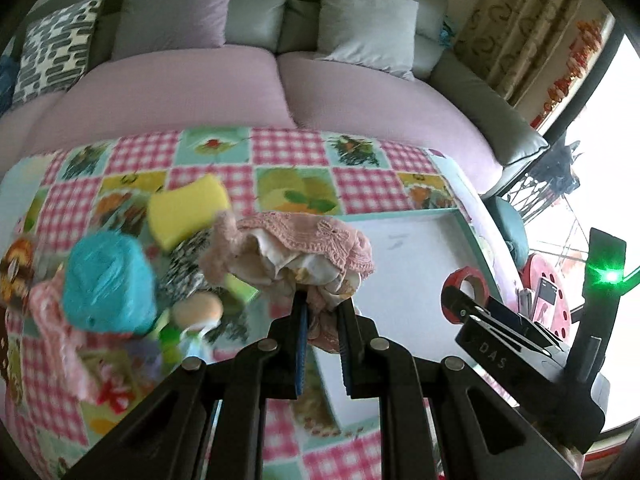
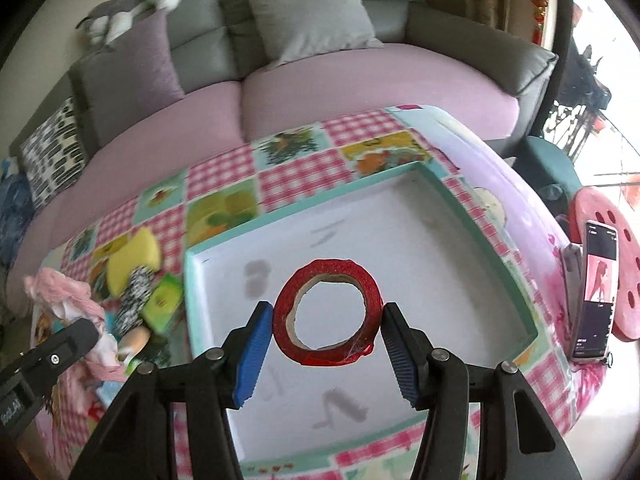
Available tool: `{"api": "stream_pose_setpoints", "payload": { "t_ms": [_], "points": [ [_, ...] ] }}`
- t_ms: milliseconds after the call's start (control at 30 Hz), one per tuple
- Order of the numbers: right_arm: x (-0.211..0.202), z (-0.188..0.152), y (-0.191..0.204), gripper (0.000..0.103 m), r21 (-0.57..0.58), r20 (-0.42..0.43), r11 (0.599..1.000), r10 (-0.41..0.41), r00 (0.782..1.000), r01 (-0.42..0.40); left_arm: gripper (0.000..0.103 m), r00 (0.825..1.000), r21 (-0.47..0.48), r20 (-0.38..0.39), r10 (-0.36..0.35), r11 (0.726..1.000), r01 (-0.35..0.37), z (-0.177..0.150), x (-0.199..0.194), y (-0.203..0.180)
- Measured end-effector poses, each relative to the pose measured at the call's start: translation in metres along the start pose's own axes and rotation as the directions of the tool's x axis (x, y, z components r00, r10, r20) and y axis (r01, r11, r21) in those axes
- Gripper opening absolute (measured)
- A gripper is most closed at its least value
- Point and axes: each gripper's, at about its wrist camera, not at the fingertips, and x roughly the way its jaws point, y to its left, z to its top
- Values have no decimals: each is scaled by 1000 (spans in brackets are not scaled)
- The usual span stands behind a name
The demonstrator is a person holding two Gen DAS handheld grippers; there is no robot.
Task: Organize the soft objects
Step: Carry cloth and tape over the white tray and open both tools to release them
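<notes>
My left gripper (image 1: 322,304) is shut on a pink lace cloth bundle (image 1: 304,252) and holds it up above the left edge of the white tray (image 1: 404,248). My right gripper (image 2: 328,320) is shut on a red glitter tape roll (image 2: 326,316) and holds it over the tray (image 2: 400,216). The right gripper and the tape also show in the left wrist view (image 1: 466,288). On the table left of the tray lie a yellow sponge (image 1: 186,210), a teal yarn ball (image 1: 108,282), a black-and-white patterned roll (image 2: 134,300) and pink fabric (image 2: 66,294).
The table has a pink checked fruit-print cloth (image 1: 288,148). A sofa (image 1: 240,92) with cushions stands behind it. A phone (image 2: 598,292) leans against a red stool (image 2: 624,264) at the right. A plush toy (image 2: 136,4) sits on the sofa back.
</notes>
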Motion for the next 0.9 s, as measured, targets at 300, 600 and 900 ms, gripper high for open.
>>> {"api": "stream_pose_setpoints", "payload": {
  "t_ms": [300,600,900],
  "points": [
    [31,24,-14,59,13,2,997,-72,997,72,14,1000,36,-29,-8,999,9,17,52,-19],
    [62,21,-32,59,20,-44,994,-111,993,112,14,998,66,-62,10,998,-6,18,89,-32],
    [75,15,-64,59,73,-90,985,-149,985,155,15,992,107,-120,34,994,-21,1,117,-43]
  ]
}}
